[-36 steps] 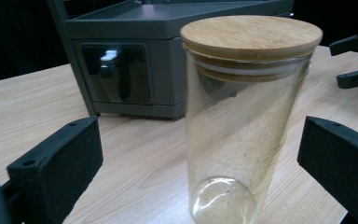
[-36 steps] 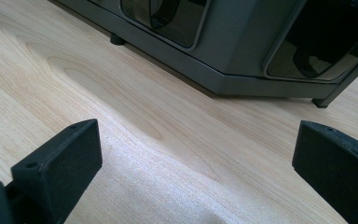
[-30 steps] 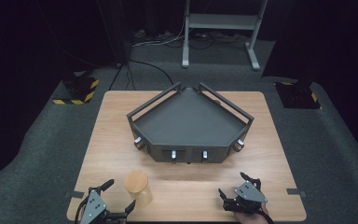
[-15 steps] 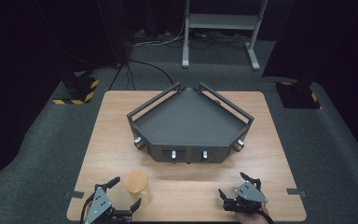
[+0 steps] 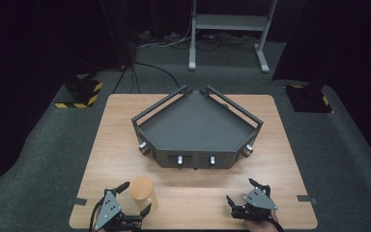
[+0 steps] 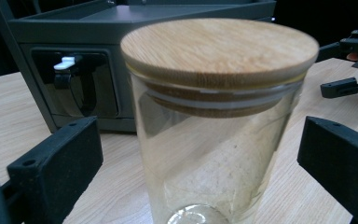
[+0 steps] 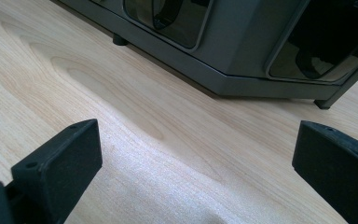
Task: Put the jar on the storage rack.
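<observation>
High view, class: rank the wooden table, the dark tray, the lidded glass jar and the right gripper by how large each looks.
1. Wooden table, plainly largest.
2. Dark tray, standing on it.
3 and 4. Lidded glass jar and right gripper look alike in size, so I won't rank those two.

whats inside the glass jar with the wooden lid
The glass jar looks empty: table grain shows through its clear wall. The wooden lid hides the rim, and the base is cut off in the left gripper view.

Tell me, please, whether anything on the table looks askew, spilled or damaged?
Nothing stands out. The glass jar stands upright with its wooden lid seated flat, between the open left tongs. The grey tray sits squarely on the table.
</observation>
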`<state>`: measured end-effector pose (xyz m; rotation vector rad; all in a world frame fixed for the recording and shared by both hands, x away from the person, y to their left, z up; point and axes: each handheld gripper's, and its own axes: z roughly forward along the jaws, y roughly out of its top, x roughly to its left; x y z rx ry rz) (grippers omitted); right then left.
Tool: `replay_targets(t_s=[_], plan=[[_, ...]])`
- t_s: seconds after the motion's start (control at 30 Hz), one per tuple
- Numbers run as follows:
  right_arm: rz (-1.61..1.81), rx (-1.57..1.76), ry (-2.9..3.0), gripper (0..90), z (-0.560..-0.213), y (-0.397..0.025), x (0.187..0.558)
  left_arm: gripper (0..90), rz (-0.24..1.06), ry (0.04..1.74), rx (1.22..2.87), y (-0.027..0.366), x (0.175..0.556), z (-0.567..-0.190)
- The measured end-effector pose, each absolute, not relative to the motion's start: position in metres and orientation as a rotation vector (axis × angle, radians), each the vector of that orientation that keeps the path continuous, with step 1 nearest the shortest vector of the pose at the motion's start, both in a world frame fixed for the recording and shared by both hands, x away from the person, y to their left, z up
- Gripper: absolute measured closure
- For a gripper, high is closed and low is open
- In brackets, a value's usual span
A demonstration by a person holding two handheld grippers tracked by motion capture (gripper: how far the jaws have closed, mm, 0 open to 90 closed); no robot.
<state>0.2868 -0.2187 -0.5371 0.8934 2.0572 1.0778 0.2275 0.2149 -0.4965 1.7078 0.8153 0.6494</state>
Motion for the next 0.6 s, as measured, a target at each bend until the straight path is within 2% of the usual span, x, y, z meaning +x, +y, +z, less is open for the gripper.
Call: replay_targets(t_s=[0.33,0.6], plan=[[1.083,0.891,2.054,0.8,-0.5370,-0.2192,0.2868,0.9,0.640,0.825,1.700,0.2126,0.2309,-0.4995],[1.084,0.893,2.053,0.8,-0.5370,-0.2193,0.2868,5.5,0.627,0.832,1.691,0.2105,0.2341,-0.5035]])
